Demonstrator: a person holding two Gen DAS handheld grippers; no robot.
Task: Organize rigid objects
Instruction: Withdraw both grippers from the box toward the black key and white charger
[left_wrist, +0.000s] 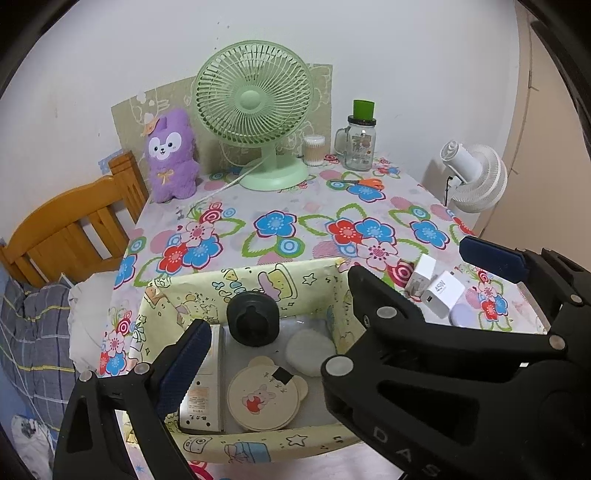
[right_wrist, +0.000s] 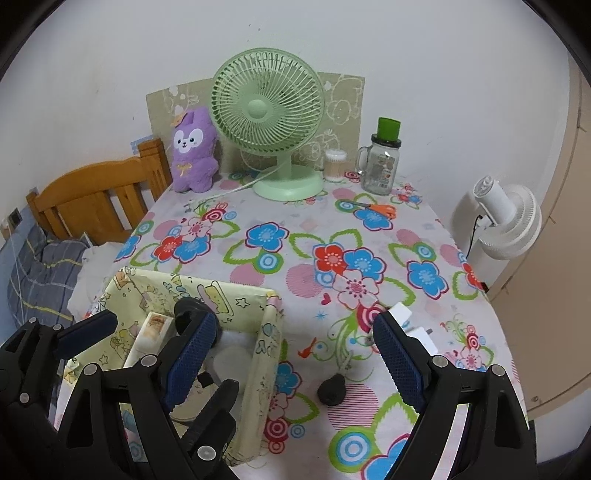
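Observation:
A yellow cartoon-print fabric basket stands at the table's near left. It holds a black round cap, a white pad, a bear-shaped disc and a white box. Two white chargers and a lilac disc lie right of it. A small black lump with a cord lies nearer. My left gripper hangs open over the basket. My right gripper is open and empty, its left finger crossing between the left gripper's fingers.
At the back stand a green fan, a purple plush, a cotton-swab tub and a glass jar with a green lid. Orange scissors lie near them. There is a wooden headboard on the left and a white fan on the right.

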